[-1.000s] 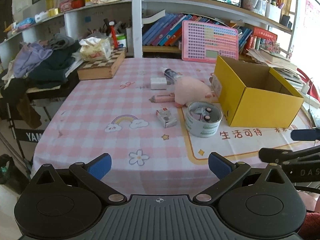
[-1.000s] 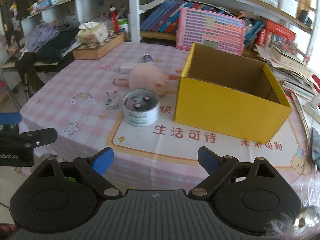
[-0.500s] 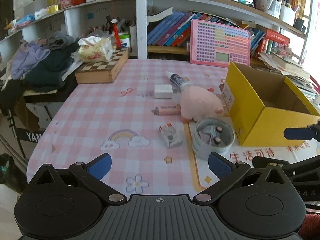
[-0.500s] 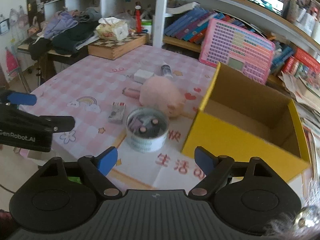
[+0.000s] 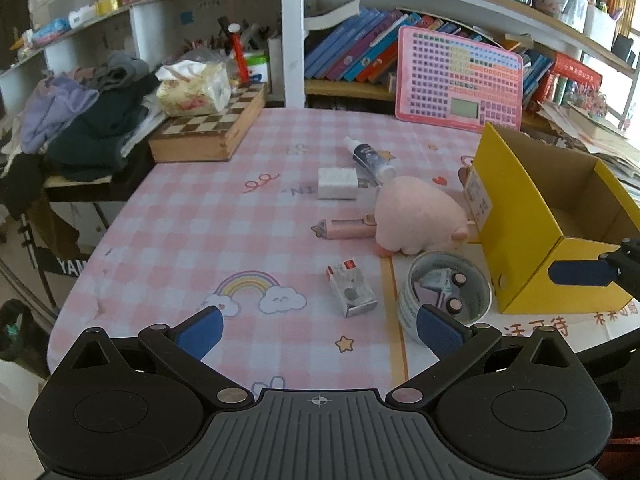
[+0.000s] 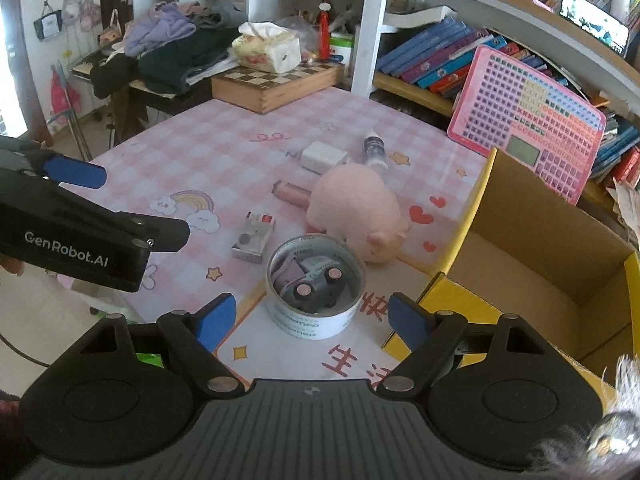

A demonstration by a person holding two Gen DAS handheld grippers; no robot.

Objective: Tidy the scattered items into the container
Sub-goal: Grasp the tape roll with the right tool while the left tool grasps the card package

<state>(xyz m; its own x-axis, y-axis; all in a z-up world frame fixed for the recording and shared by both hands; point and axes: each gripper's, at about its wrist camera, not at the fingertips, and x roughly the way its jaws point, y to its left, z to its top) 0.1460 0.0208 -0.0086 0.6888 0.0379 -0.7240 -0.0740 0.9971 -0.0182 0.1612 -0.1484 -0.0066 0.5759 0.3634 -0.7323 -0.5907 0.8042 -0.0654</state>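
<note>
An open yellow cardboard box (image 5: 552, 216) (image 6: 540, 280) stands empty at the right of the pink checked table. Left of it lie a pink plush (image 5: 420, 216) (image 6: 356, 208), a tape roll (image 5: 444, 292) (image 6: 316, 320) with a small toy car inside, a small grey packet (image 5: 351, 288) (image 6: 254, 236), a pink tube (image 5: 344, 229), a white block (image 5: 337, 182) and a small bottle (image 5: 370, 158). My left gripper (image 5: 319, 328) is open over the table's near edge, short of the packet. My right gripper (image 6: 312, 316) is open, with the tape roll just ahead of its fingers and untouched.
A wooden chessboard box (image 5: 208, 132) with a tissue pack on it sits at the table's far left corner. A pink keypad board (image 5: 460, 80) leans on the bookshelf behind. A heap of clothes (image 5: 92, 120) lies on a side desk to the left. The left gripper (image 6: 120, 204) shows in the right wrist view.
Both grippers have moved in over the table, so the items look nearer. The right wrist view has rolled and shifted left toward the tape roll. The right jaws have narrowed a little.
</note>
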